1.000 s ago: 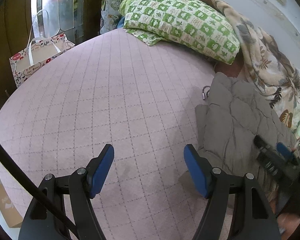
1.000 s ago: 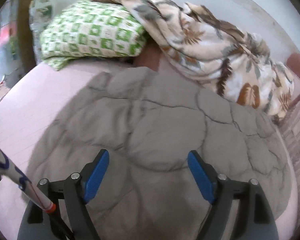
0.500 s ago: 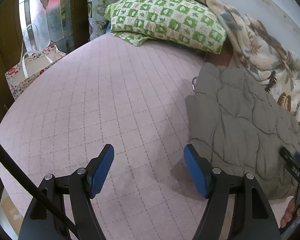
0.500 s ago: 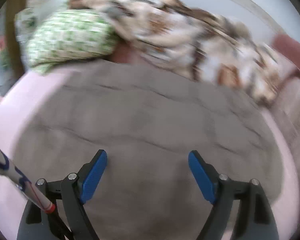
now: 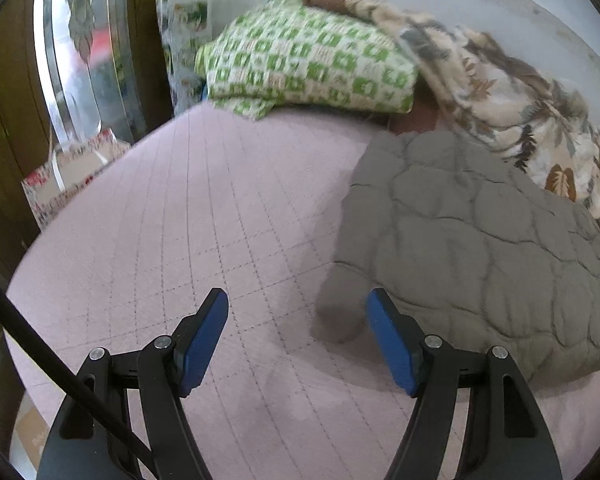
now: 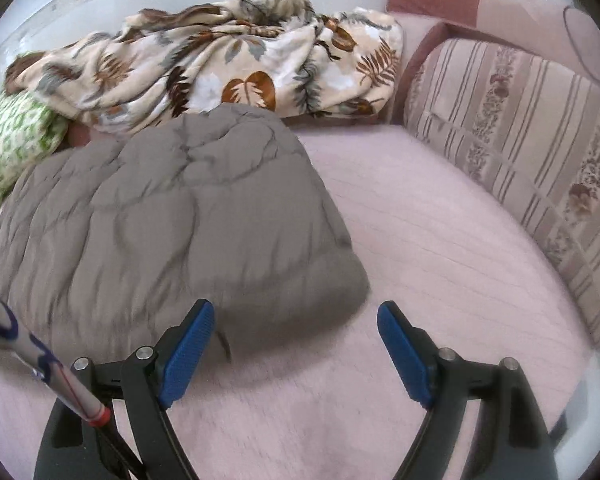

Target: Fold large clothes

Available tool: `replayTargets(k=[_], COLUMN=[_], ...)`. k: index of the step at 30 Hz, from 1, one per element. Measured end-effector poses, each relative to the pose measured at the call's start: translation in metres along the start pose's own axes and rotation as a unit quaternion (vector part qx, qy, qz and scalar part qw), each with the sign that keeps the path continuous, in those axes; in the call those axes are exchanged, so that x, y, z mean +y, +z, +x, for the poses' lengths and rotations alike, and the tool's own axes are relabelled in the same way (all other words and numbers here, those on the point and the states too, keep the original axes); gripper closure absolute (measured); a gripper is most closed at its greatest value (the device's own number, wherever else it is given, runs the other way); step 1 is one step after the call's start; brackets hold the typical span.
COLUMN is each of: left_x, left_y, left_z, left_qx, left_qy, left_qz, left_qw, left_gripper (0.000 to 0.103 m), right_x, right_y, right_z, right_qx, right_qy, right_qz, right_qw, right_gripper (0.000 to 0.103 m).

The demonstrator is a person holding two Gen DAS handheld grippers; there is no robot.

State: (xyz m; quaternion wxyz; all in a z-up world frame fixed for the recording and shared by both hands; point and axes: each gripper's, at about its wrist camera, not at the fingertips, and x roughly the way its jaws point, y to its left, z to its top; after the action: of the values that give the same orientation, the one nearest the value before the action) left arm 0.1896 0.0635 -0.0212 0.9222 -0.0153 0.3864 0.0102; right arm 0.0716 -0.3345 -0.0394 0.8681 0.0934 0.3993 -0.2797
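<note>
A grey quilted jacket (image 5: 472,248) lies folded into a thick block on the pink bed cover (image 5: 180,216). In the left wrist view its near left corner hangs just in front of my left gripper (image 5: 296,312), which is open and holds nothing. In the right wrist view the same jacket (image 6: 172,220) fills the left half, and its near right corner sits just beyond my right gripper (image 6: 296,320). That gripper stands open over the pink cover, with nothing between its blue pads (image 6: 188,348).
A green checked pillow (image 5: 308,68) and a leaf-print blanket (image 6: 220,64) lie against the wall behind the jacket. A striped cushion (image 6: 520,152) lines the right side of the bed. A gift bag (image 5: 68,176) stands on the floor at the left bed edge.
The right gripper swept to the right, from above the jacket's middle to its right edge. The left gripper shifted right toward the jacket's left corner. Both stayed open.
</note>
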Motion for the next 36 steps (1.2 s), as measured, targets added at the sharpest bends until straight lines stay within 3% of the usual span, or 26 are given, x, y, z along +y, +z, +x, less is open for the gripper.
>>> replayTargets(k=[2, 4, 7, 12, 15, 21, 24, 30, 36], left_x=[-0.008, -0.017, -0.026, -0.039, -0.046, -0.065, -0.070, -0.081, -0.065], left_y=[-0.004, -0.010, -0.024, -0.041, -0.050, -0.060, -0.055, -0.037, 0.004], left_z=[-0.015, -0.036, -0.066, -0.097, -0.114, -0.130, -0.120, -0.089, -0.034], left_qx=[-0.014, -0.033, -0.060, -0.037, -0.043, -0.052, -0.039, -0.034, -0.011], left_qy=[-0.008, -0.024, -0.011, -0.045, -0.029, -0.007, -0.013, 0.003, 0.020], left_qz=[0.007, 0.018, 0.038, 0.038, 0.033, 0.076, 0.083, 0.115, 0.096], left_qw=[0.9998, 0.9990, 0.9974, 0.9976, 0.9981, 0.9957, 0.9957, 0.9928, 0.9951], left_gripper=[0.030, 0.022, 0.020, 0.020, 0.020, 0.020, 0.020, 0.020, 0.020], right_x=[0.003, 0.006, 0.006, 0.006, 0.004, -0.004, -0.002, 0.011, -0.016], right_y=[-0.020, -0.040, -0.064, -0.082, -0.084, -0.090, -0.079, -0.025, 0.039], right_z=[-0.012, -0.023, -0.034, -0.045, -0.047, -0.053, -0.056, -0.046, 0.004], right_qx=[-0.009, -0.013, -0.017, -0.025, -0.021, -0.011, -0.025, -0.069, -0.050], right_qy=[0.011, 0.022, 0.042, 0.065, 0.076, 0.078, 0.081, 0.070, 0.049], right_qz=[-0.015, -0.025, -0.027, -0.023, -0.015, 0.000, 0.000, -0.014, 0.055], right_qw=[1.000, 0.999, 0.999, 0.997, 0.997, 0.997, 0.996, 0.995, 0.996], right_gripper=[0.016, 0.016, 0.016, 0.016, 0.016, 0.016, 0.016, 0.016, 0.015])
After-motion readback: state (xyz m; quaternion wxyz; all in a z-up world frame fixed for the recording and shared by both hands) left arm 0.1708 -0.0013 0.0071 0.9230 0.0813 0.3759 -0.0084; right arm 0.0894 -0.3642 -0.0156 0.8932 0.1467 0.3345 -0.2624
